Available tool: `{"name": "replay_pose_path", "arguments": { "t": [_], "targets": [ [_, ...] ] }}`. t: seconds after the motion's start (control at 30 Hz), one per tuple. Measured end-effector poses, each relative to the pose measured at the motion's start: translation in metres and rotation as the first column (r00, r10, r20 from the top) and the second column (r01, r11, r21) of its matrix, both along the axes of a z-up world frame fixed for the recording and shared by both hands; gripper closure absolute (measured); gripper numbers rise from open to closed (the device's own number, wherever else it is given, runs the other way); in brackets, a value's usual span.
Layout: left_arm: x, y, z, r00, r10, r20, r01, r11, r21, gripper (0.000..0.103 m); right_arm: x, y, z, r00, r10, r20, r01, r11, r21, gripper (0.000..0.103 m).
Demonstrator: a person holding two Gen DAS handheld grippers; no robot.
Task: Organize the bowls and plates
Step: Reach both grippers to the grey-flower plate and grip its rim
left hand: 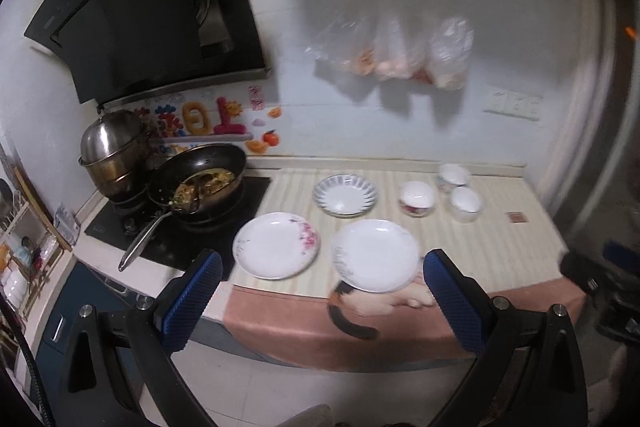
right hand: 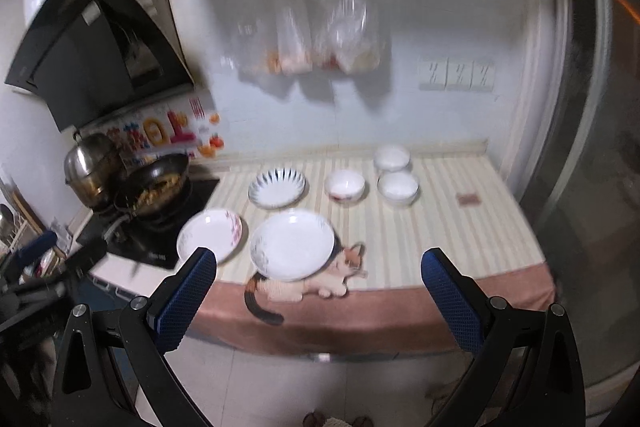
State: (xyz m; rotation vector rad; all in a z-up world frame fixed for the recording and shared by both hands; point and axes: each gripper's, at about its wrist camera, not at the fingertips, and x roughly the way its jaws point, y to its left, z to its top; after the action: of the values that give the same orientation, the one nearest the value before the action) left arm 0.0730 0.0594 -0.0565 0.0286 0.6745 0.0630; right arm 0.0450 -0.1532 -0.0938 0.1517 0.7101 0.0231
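Three plates lie on a striped mat [left hand: 500, 243] on the counter: a pink-flowered plate [left hand: 276, 245] [right hand: 210, 235], a plain white plate [left hand: 376, 255] [right hand: 292, 245], and a blue-rayed plate [left hand: 345, 195] [right hand: 278, 187] behind them. Three small white bowls stand at the back right: one with red pattern [left hand: 417, 199] [right hand: 345, 187], two others [left hand: 453, 175] [left hand: 466, 203] [right hand: 392, 158] [right hand: 398, 187]. My left gripper [left hand: 322, 281] and right gripper [right hand: 319, 277] are both open and empty, held in front of the counter's edge, short of the plates.
A wok with food [left hand: 200, 183] and a steel pot [left hand: 110, 151] sit on the black stove [left hand: 168, 239] at left, the wok handle pointing toward me. Plastic bags [left hand: 400, 51] hang on the back wall. A steel fridge [right hand: 600, 147] stands at right.
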Motion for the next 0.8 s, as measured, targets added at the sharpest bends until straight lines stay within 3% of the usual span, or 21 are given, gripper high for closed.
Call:
{"name": "replay_pose_path", "arguments": {
  "t": [0.17,0.27,0.47,0.57,0.67,0.8],
  "targets": [
    [0.081,0.018,-0.064,0.986,0.023,-0.166,-0.032,0.998,-0.054,0.000,0.071,-0.007,-0.066,0.988,0.046,-0.151,-0.035,0.996,0.077,0.000],
    [0.132,0.022,-0.111,0.961,0.019,-0.276,-0.045,0.995,-0.086,0.000,0.129,-0.017,-0.118,0.970,0.067,-0.232,-0.042,0.993,0.109,0.000],
    [0.220,0.023,-0.209,0.885,0.035,-0.464,-0.103,0.987,-0.122,0.009,0.239,-0.039,-0.213,0.918,0.153,-0.366,-0.077,0.974,0.213,0.003],
    [0.256,0.024,-0.255,0.830,0.035,-0.557,-0.133,0.982,-0.137,0.013,0.295,-0.043,-0.257,0.885,0.191,-0.424,-0.093,0.966,0.240,0.007],
    [0.282,0.019,-0.287,0.786,0.021,-0.618,-0.140,0.980,-0.145,0.019,0.336,-0.045,-0.293,0.853,0.220,-0.473,-0.092,0.956,0.279,0.016],
    [0.302,0.010,-0.312,0.755,0.003,-0.655,-0.106,0.987,-0.118,0.033,0.370,-0.036,-0.325,0.814,0.272,-0.512,-0.122,0.944,0.308,0.031]
  ]
}}
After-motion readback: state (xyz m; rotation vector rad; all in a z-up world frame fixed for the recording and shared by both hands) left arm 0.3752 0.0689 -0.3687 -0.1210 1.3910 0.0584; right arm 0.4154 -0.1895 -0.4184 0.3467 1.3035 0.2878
